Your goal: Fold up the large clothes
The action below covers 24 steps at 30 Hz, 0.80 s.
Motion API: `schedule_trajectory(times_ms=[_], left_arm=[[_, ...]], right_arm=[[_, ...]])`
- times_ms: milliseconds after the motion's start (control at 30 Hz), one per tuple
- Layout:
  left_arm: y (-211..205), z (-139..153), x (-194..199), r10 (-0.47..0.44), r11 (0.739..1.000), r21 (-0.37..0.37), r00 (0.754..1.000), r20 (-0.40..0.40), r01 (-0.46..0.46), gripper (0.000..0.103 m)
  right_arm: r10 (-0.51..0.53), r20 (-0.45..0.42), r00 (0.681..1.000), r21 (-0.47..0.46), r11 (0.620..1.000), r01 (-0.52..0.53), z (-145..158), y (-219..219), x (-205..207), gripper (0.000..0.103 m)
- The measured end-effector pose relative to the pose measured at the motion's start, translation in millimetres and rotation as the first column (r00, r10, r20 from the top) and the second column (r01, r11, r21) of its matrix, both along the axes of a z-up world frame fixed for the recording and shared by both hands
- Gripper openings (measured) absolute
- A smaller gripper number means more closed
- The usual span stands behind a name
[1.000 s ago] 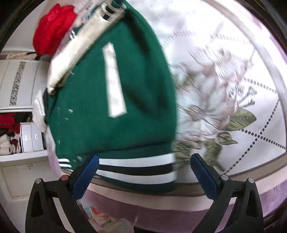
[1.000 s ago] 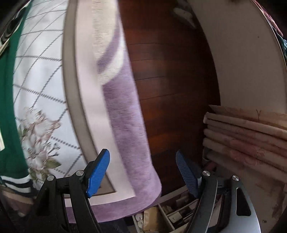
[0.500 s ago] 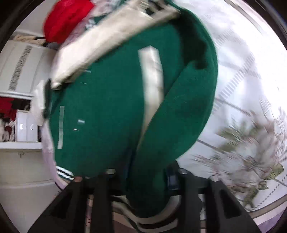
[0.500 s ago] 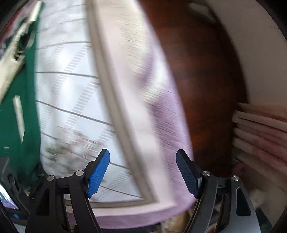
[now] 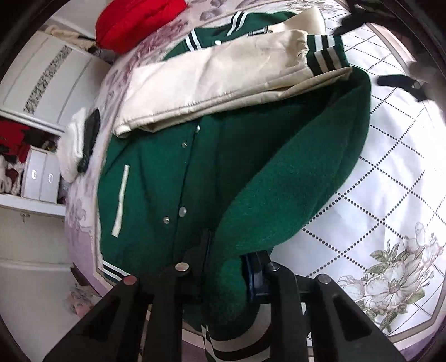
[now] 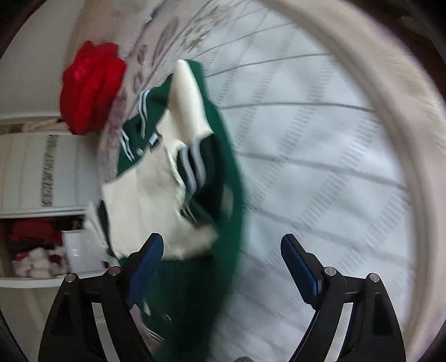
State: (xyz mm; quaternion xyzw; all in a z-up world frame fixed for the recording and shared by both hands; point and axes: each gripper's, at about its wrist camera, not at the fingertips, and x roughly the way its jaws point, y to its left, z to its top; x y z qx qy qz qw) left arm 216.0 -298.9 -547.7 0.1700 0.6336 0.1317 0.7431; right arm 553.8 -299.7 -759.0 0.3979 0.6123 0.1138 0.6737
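Here the left gripper (image 5: 223, 281) is pressed together on the hem side of the green wool varsity jacket with cream sleeves (image 5: 172, 172), and a thick fold of the green cloth rises from between its fingers. The jacket lies on the bed with a white quilted cover printed with flowers (image 5: 376, 195), its snap front facing up and both cream sleeves (image 5: 217, 83) laid across the chest. The right gripper (image 6: 223, 267) is spread wide and holds nothing; it hangs over the same jacket (image 6: 178, 178), near the striped cuffs, and its picture is blurred.

The step in hand seems to be turning the right side of the body over the front. To do it well, I would carry the pinched edge low and flat toward the snap line, so the heavy wool does not drag the sleeves out of place. The free gripper could press the sleeves down or take the upper end of the same edge, so the fold line becomes straight. A red bundle of fabric (image 5: 139, 22) lies beyond the collar, well apart.
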Motion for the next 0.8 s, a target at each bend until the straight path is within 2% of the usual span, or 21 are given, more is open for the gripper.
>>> schedule_trajectory(times_ms=[67,133,167,200,233,267,367,433,600,700,800], left_arm=[[3,-3,4,0.018,1.0,-0.022,1.0,-0.006,-0.018,0.018],[10,-7,9,0.041,0.997,-0.061,0.999,-0.016,-0.042,0.018],[13,-7,10,0.049,0.996,-0.076,0.999,-0.016,-0.05,0.018],[16,-6,11,0.054,0.994,-0.094,0.998,-0.016,-0.055,0.018],[22,-5,12,0.065,0.991,-0.113,0.998,-0.013,-0.066,0.018],[28,-2,12,0.077,0.988,-0.136,0.997,-0.008,-0.077,0.018],[48,8,12,0.113,0.97,-0.214,0.994,-0.008,-0.113,0.018],[63,19,11,0.127,0.957,-0.263,0.992,-0.001,-0.123,0.017],[126,63,6,0.185,0.904,-0.399,0.982,0.034,-0.157,0.016],[179,82,3,0.243,0.863,-0.464,0.97,0.031,-0.201,0.016],[237,86,-1,0.307,0.819,-0.515,0.952,0.018,-0.254,0.016]], right_arm=[[-0.002,-0.024,1.0,0.031,1.0,0.002,-26,12,22,0.088],[0.016,-0.086,0.996,0.088,0.996,-0.009,-52,31,40,0.088],[0.0,-0.074,0.997,0.11,0.994,0.008,-64,32,42,0.083],[-0.019,-0.057,0.998,0.108,0.994,0.025,-67,37,44,0.071],[-0.023,-0.056,0.998,0.081,0.996,0.028,-66,42,46,0.039],[-0.022,-0.057,0.998,0.072,0.997,0.026,-63,48,47,0.031],[-0.042,-0.033,0.999,0.049,0.998,0.044,-42,61,45,0.023],[-0.036,-0.01,0.999,0.019,0.999,0.036,-17,74,47,0.022],[0.046,0.07,0.996,-0.086,0.995,-0.04,92,138,55,0.021],[0.122,0.098,0.988,-0.161,0.981,-0.106,148,202,69,0.02],[0.209,0.101,0.973,-0.252,0.951,-0.178,180,282,85,0.02]])
